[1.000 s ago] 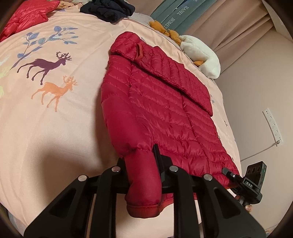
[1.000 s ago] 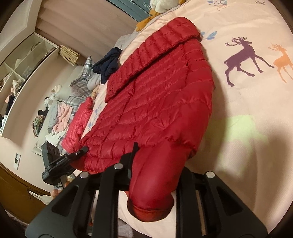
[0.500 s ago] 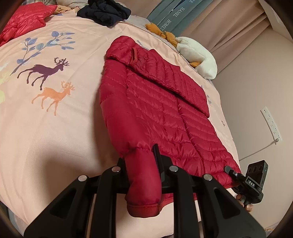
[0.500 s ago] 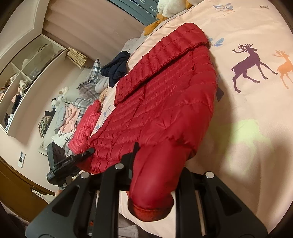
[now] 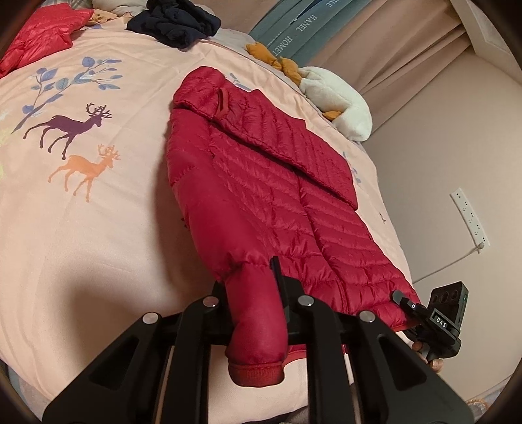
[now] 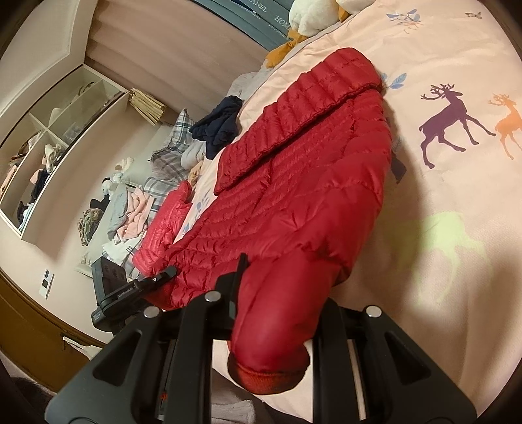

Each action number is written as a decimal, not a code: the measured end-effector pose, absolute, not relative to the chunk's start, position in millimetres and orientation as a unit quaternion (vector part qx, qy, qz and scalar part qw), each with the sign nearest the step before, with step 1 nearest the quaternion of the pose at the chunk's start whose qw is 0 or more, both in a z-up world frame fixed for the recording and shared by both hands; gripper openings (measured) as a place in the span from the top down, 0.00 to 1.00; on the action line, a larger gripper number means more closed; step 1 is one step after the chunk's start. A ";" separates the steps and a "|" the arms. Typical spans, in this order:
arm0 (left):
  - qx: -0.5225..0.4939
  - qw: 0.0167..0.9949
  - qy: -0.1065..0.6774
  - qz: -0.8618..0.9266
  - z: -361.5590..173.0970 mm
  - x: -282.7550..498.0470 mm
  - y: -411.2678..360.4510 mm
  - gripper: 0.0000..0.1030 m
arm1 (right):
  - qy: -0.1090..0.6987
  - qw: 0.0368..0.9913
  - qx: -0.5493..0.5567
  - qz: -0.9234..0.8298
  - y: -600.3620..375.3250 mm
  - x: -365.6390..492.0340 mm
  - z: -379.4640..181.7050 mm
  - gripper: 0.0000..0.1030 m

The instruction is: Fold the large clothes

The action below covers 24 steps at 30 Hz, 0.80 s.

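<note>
Presently, a red quilted down jacket (image 5: 280,202) lies flat on the bed (image 5: 98,228), and all places below are given relative to this jacket. Its long axis runs from the hem, at the near edge of the bed, away to the collar at the far end; one sleeve is folded across the chest.

Left tool (image 5: 253,295): clenched on a sleeve cuff (image 5: 256,375) at the jacket's near left corner, its jaws having just closed a little further on the padded sleeve between them. Right tool (image 6: 277,293): likewise clenched on a cuff (image 6: 270,378) at a near corner of the jacket, the ribbed end hanging down past the jaws. Which corner each cuff belongs to is read from the two wrist views; each view also shows the other hand's device at the opposite hem corner.

Governing relation: the jacket's whole body extends straight ahead of both tools, along the direction in which they point, with both hands about equally near the hem end. Judged from this, the coming fold would carry the near end forward along the long axis towards the collar.

Beyond the collar lie a dark navy garment (image 5: 176,22) and a white plush toy (image 5: 339,98); a second red jacket (image 5: 42,32) lies off the far left.
</note>
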<state>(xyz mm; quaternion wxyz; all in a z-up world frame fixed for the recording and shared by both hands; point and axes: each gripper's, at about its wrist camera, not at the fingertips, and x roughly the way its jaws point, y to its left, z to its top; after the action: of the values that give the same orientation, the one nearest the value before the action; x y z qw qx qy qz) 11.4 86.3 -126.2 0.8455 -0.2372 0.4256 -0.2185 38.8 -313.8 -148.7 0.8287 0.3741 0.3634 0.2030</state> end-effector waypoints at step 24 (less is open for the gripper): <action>-0.255 0.835 0.410 -0.263 -107.1 15.0 91.0 0.86 | 0.324 0.837 0.357 0.257 -315.5 27.4 -114.7 0.84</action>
<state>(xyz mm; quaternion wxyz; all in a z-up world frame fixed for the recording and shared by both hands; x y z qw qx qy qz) 15.0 91.0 -107.1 0.8353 -0.2549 0.4099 -0.2633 27.4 -315.5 -114.7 0.8373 0.3570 0.3244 0.2573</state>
